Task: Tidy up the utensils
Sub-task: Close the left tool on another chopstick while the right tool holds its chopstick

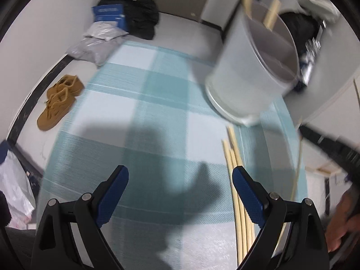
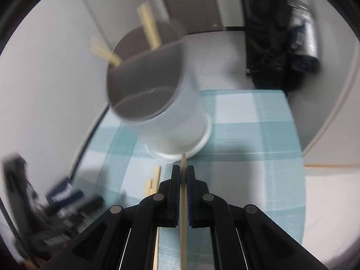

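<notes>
Left hand-held gripper (image 1: 180, 177) gapes; right hand-held gripper (image 2: 183, 173) clamped.

A table draped in a teal-and-white checked cloth (image 1: 157, 103) carries a frosted plastic holder (image 1: 245, 78) near its far edge, with several loose wooden chopsticks (image 1: 234, 157) lying just beside the holder's base.

A cup (image 2: 166, 103) stands on the table (image 2: 247, 135) near its far edge, with chopsticks (image 2: 149, 30) leaning inside it. More loose chopsticks (image 1: 236, 180) lie on the table just before the cup. Shoes (image 1: 59, 102) sit on the floor beyond the table's left edge.
</notes>
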### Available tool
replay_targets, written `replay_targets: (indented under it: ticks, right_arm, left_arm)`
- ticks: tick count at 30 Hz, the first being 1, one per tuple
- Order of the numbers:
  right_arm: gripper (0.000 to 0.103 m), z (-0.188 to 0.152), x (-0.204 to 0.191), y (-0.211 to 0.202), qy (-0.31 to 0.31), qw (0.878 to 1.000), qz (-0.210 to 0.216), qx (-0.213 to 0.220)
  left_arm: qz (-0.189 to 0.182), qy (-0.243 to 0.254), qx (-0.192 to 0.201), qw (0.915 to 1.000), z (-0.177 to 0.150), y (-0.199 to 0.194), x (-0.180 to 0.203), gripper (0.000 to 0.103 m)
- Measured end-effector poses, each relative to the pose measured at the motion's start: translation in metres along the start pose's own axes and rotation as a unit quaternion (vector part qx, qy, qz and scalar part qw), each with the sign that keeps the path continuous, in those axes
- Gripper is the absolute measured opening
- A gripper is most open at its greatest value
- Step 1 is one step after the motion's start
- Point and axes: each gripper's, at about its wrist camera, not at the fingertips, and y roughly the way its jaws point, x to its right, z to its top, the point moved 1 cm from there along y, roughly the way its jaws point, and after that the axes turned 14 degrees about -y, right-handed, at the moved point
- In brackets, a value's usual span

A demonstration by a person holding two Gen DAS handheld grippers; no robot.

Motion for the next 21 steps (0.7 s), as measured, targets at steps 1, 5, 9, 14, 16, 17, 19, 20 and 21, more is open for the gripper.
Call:
replay_targets:
  ticks: [1,5,9,14,16,17,19,20,21]
  right_arm:
    - [0.004,-0.002,0.01,-0.008,0.018,1.0,0.005,0.009]
    - [0.004,-0.008,0.033,-0.024,0.091,0.994,0.046,0.043]
    - [0.004,-0.021,0.048,-0.023,0.136,0.986,0.071,0.071]
    - [0.004,-0.034,0.058,-0.029,0.14,0.983,0.076,0.088]
    - [0.004,-0.039,0.064,-0.029,0.148,0.981,0.082,0.095]
    - [0.004,-0.04,0.067,-0.027,0.154,0.98,0.083,0.098]
    - [0.004,-0.043,0.07,-0.028,0.161,0.978,0.084,0.103]
    - [0.004,-0.043,0.071,-0.027,0.164,0.977,0.083,0.104]
    - [0.004,-0.044,0.073,-0.026,0.168,0.977,0.083,0.105]
  left_arm:
    - [0.004,0.011,-0.004,0.9999,-0.004,0.002,0.004,0.091]
    - [0.024,0.038,-0.02,0.9988,-0.013,0.009,0.013,0.091]
    - [0.048,0.065,-0.021,0.9965,-0.023,0.014,0.02,0.091]
    - [0.075,0.093,-0.014,0.9927,-0.03,0.015,0.023,0.091]
    - [0.084,0.088,-0.015,0.9924,-0.03,0.015,0.021,0.091]
    - [0.098,0.089,-0.015,0.991,-0.03,0.017,0.022,0.091]
    - [0.105,0.099,-0.016,0.9894,-0.029,0.019,0.024,0.091]
    - [0.105,0.103,-0.018,0.9889,-0.028,0.02,0.025,0.091]
    - [0.109,0.107,-0.019,0.9882,-0.027,0.022,0.027,0.091]
